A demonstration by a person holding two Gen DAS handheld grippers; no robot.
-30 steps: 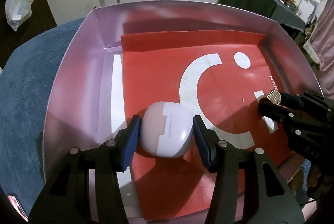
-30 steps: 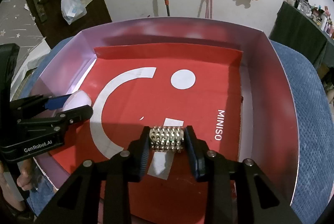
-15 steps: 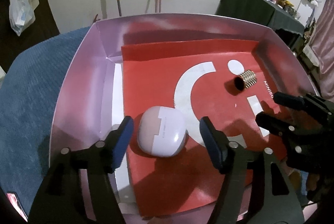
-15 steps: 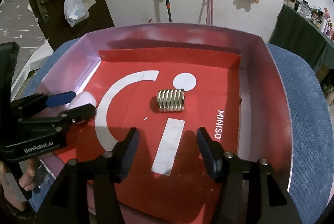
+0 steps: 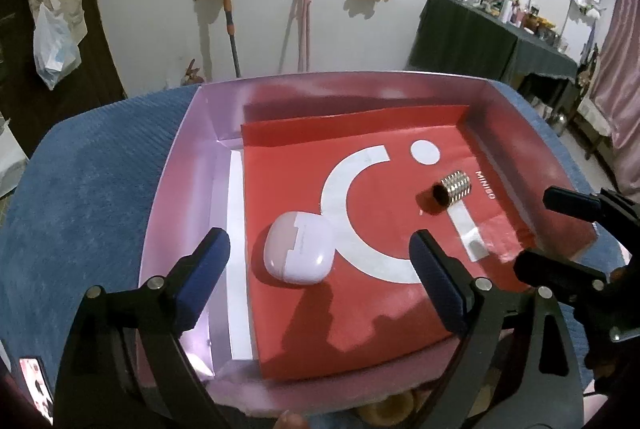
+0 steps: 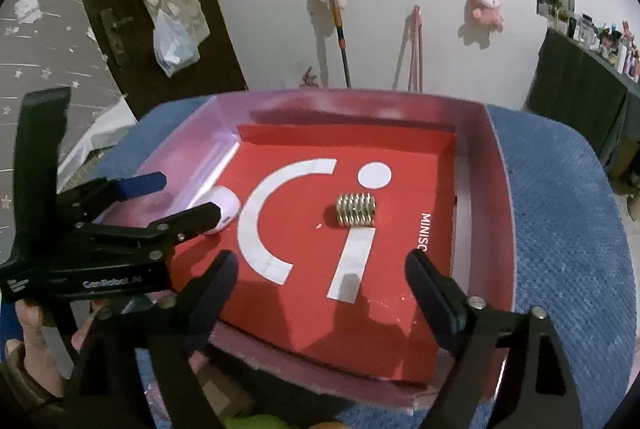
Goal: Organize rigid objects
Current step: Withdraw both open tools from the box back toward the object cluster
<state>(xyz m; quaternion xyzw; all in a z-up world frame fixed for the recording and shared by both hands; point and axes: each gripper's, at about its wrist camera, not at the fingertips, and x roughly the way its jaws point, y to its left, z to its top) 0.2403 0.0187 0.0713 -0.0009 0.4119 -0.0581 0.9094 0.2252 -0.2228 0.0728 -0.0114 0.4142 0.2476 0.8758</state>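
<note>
having let go of both pieces a second ago, we now hold the left gripper (image 5: 320,261) and the right gripper (image 6: 322,285) pulled back with jaws wide and empty, so both placements look done. the earbud case (image 5: 298,253) lies on the red sheet (image 5: 360,317) near the left wall of the box (image 5: 176,197), and the ringed metal cylinder (image 6: 356,209) rests on its side mid-sheet. open room lies between them, but the box walls are near on every side.
</note>
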